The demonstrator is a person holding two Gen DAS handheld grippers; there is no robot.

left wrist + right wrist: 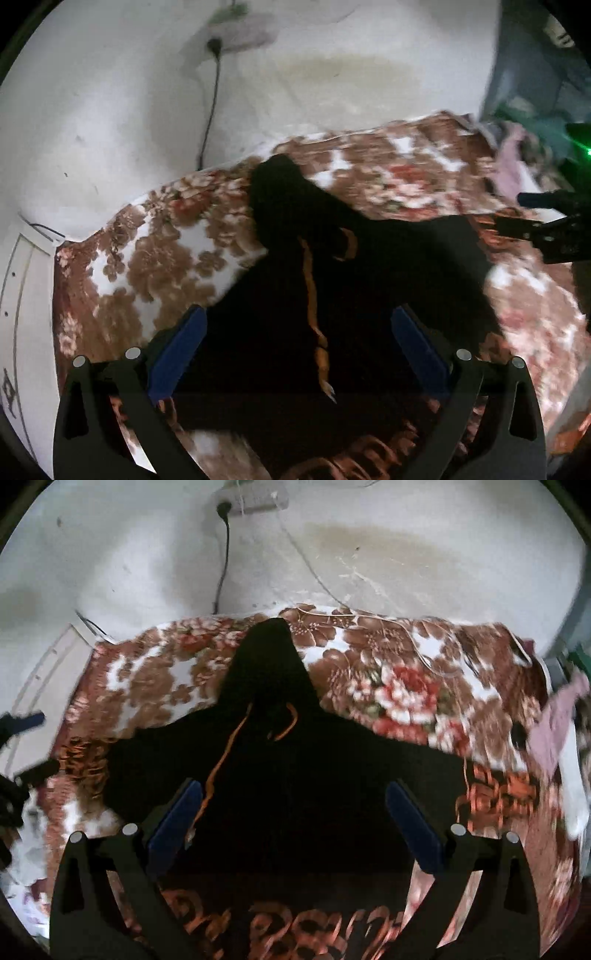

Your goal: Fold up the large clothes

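Lying spread flat on a flowered blanket [399,686], a black hooded sweatshirt [280,775] fills the middle of both wrist views, its hood pointing to twelve o'clock toward a pale wall [369,554] and its sleeves reaching out to nine and three o'clock. Two orange drawstrings [218,771] trail down the chest. The right gripper [293,816] hovers over the lower body of the sweatshirt with its blue-padded jaws wide apart and nothing between them. The left gripper [299,343] is likewise spread wide and empty above the cloth, one drawstring running between its fingers. A black cable [223,561] hangs down the wall from a socket at twelve o'clock. A pinkish garment [554,716] lies at the blanket's three o'clock edge. Judging from this layout, folding has not started; a good first fold would pinch one sleeve near its cuff, catching only a single layer, and lay it across the chest, keeping the drawstrings tucked inside.
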